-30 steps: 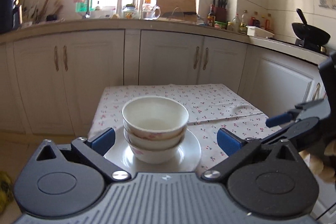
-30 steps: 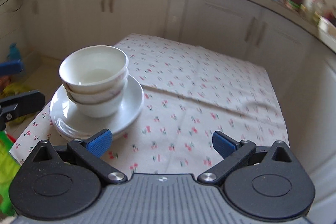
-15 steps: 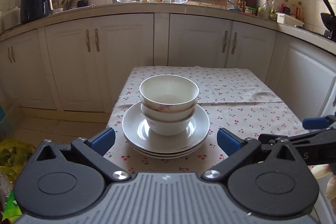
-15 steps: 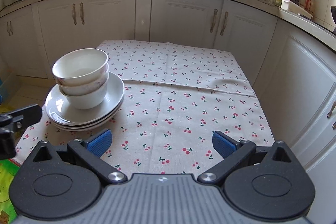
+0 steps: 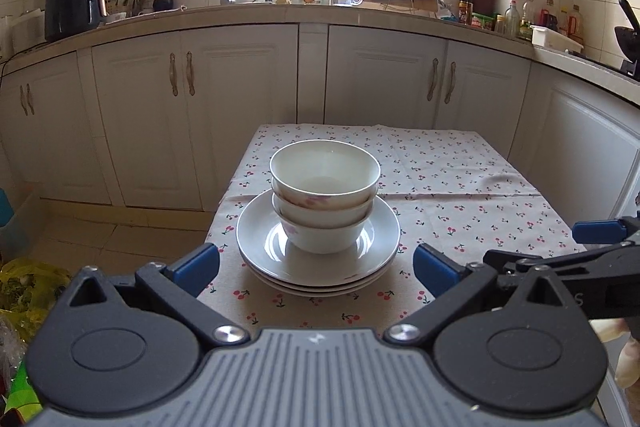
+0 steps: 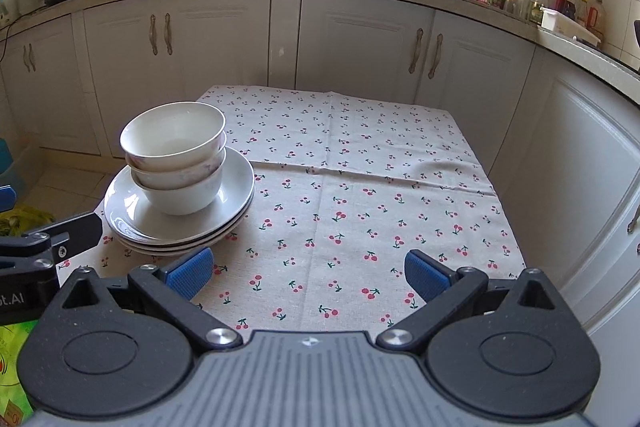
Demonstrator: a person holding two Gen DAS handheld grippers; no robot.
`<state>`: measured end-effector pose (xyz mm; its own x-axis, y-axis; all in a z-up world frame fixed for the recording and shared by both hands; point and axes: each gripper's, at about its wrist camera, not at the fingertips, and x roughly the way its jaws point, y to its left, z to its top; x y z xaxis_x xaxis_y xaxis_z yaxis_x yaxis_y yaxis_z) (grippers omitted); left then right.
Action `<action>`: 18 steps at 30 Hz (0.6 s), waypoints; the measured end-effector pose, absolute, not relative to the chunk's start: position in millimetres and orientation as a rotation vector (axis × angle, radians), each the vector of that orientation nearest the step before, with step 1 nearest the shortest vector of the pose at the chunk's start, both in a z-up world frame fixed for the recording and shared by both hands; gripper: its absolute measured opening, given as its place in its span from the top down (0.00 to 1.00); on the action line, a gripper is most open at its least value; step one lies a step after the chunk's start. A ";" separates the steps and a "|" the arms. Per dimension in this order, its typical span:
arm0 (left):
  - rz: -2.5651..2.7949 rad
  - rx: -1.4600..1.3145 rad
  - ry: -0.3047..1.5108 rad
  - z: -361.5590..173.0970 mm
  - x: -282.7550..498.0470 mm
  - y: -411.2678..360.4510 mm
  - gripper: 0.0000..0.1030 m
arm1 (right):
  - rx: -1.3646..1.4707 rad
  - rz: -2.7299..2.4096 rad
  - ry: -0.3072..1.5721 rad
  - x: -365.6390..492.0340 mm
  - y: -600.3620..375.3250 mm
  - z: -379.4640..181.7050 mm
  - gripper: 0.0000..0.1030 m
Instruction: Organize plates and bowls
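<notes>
Three white bowls (image 5: 325, 195) (image 6: 176, 155) are nested in a stack on top of three stacked white plates (image 5: 256, 239) (image 6: 128, 219), at the near left of the cherry-print tablecloth (image 5: 460, 203) (image 6: 360, 195). My left gripper (image 5: 316, 265) is open, empty, and held back just short of the plates. My right gripper (image 6: 306, 273) is open and empty too, over the cloth's near edge to the right of the stack. Each gripper shows at the edge of the other's view.
White kitchen cabinets (image 5: 248, 107) wrap around behind and to the right of the small table. The counter (image 5: 280, 11) holds a sink tap, jars, bottles, a knife block and a black appliance (image 5: 68, 3). A yellow-green bag (image 5: 24, 287) lies on the floor at left.
Both grippers have drawn back and up from the stack, so the bowls and plates look smaller and farther. The stack itself has not moved.
</notes>
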<state>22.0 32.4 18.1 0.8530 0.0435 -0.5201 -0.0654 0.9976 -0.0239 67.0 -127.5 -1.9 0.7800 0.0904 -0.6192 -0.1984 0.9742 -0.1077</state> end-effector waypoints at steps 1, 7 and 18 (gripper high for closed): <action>0.058 -0.041 0.543 18.3 21.7 32.6 0.01 | -0.172 0.158 0.654 66.3 -127.2 -1.4 0.00; 0.058 -0.039 0.534 19.5 18.8 32.2 0.01 | -0.175 0.150 0.631 62.4 -127.2 1.7 0.00; 0.051 -0.034 0.518 23.2 13.6 30.5 0.01 | -0.178 0.145 0.613 58.0 -127.3 4.5 0.00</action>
<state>13.6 30.5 23.2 0.8678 0.0398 -0.4954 -0.0571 0.9982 -0.0199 58.0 -127.3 4.5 0.8086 0.0824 -0.5826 -0.1875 0.9746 -0.1225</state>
